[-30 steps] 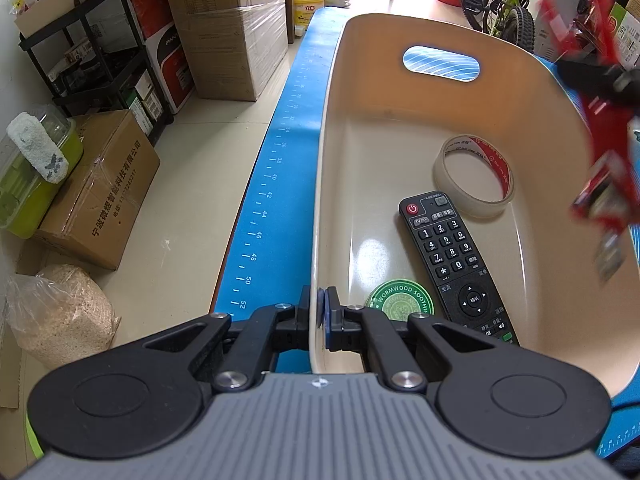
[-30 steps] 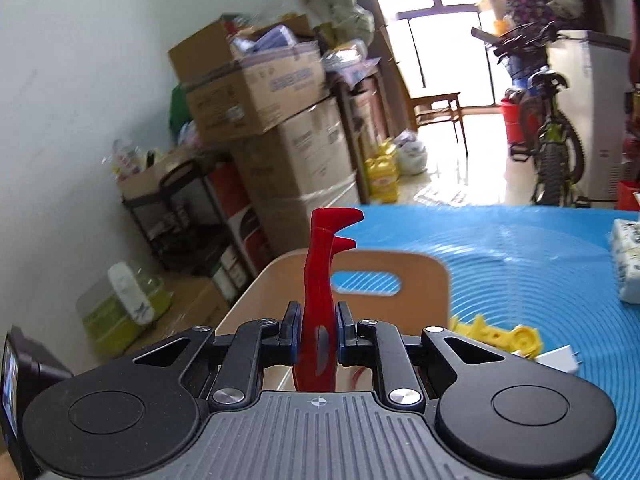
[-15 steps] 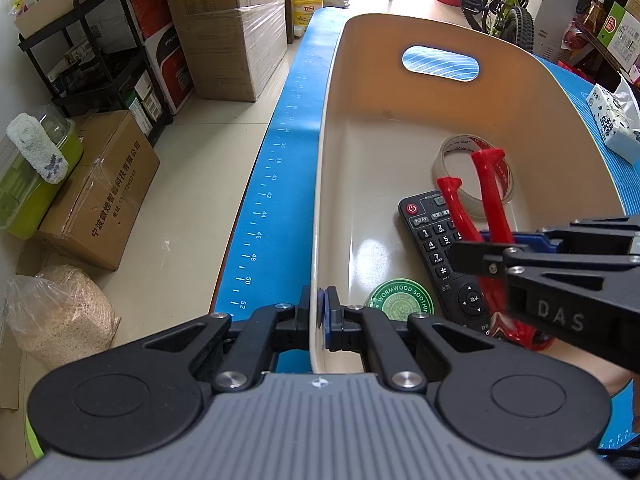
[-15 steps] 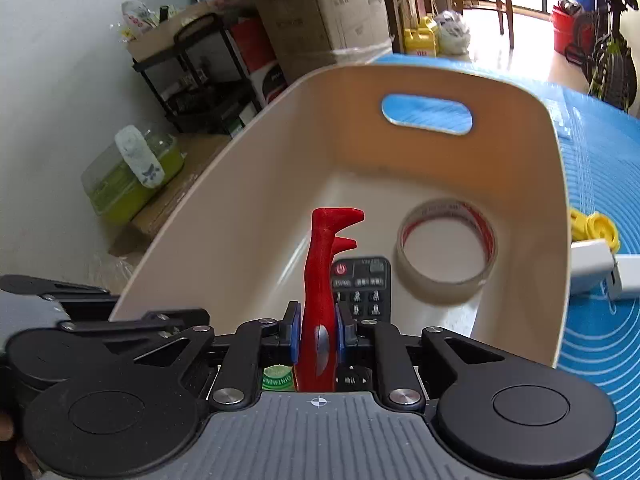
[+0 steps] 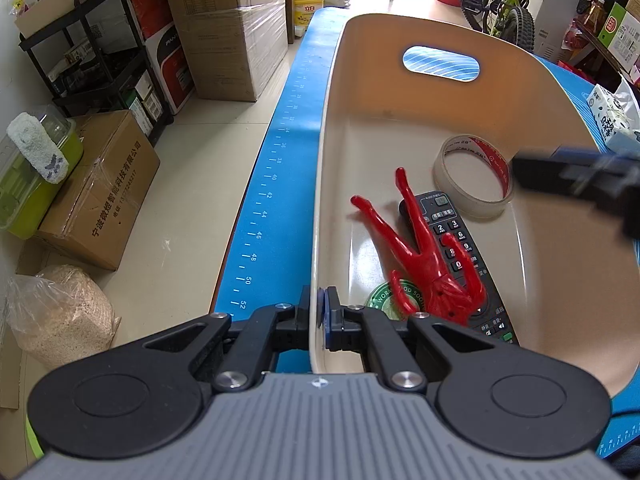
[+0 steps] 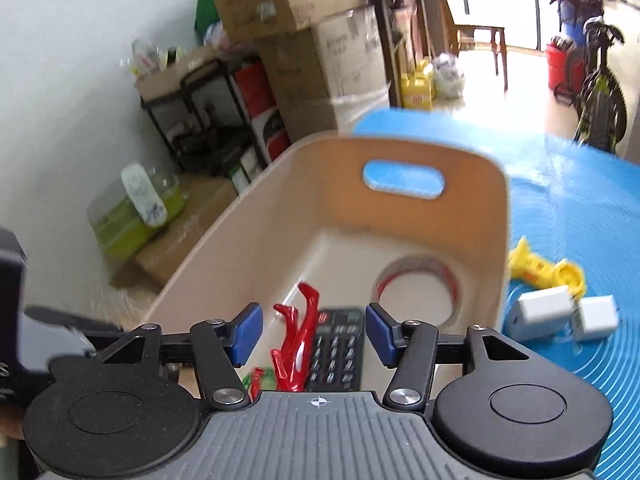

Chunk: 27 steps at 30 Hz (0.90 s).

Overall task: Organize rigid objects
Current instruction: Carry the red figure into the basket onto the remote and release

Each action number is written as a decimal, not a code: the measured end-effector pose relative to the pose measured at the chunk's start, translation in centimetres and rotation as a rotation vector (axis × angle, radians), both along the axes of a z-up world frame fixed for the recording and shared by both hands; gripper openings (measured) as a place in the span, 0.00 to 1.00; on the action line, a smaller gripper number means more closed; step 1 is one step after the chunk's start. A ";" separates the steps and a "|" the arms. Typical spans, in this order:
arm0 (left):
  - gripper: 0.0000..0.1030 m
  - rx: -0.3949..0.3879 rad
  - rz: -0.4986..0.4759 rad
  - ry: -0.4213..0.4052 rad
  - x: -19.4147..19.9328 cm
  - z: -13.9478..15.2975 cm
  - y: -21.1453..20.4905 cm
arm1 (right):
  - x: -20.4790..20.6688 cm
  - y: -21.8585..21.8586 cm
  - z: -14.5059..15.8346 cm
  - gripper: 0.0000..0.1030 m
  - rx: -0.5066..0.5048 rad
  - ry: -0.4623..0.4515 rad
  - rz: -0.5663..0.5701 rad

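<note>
Holding: the left gripper [image 5: 319,316] is clamped on the near rim of the beige tub [image 5: 332,128], one finger outside the wall and one inside
Right gripper [image 6: 314,332]: jaws opening, blue pads [image 6: 247,332] spread apart, nothing pressed between them; it hangs over the near end of the tub
Red figure [image 5: 420,248]: lying loose on the tub floor, just ahead of and below the right fingers, legs pointing away toward the far handle slot; its body rests across the remote
Remote [image 5: 460,256]: flat on the tub floor, just right of the left fingers and under the red figure
Tape roll [image 5: 474,176]: further in, beyond the remote, near the tub's right wall
Green round tin [image 5: 380,300]: right in front of the left gripper's inner finger, partly hidden by the figure
Outside the tub: a yellow toy [image 6: 544,270] and white chargers [image 6: 564,312] sit on the blue mat [image 6: 580,200], off to the right of the right fingers
Blur: the right view is smeared, so fine detail there is hard to tell
</note>
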<state>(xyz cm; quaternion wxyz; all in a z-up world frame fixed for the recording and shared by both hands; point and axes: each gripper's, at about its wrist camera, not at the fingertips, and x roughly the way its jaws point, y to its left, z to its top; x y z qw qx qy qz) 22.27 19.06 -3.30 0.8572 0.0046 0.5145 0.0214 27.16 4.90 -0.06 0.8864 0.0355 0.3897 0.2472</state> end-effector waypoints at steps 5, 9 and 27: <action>0.06 0.001 0.000 0.000 0.0 0.0 0.0 | 0.2 -3.0 2.2 0.65 -0.004 -0.105 -0.050; 0.06 0.001 0.001 0.001 0.0 0.0 0.0 | 1.2 -6.0 3.0 0.67 -0.004 -0.151 -0.116; 0.07 0.014 -0.002 0.007 0.0 0.0 -0.1 | 5.9 -11.1 -6.6 0.68 -0.211 -0.031 -0.199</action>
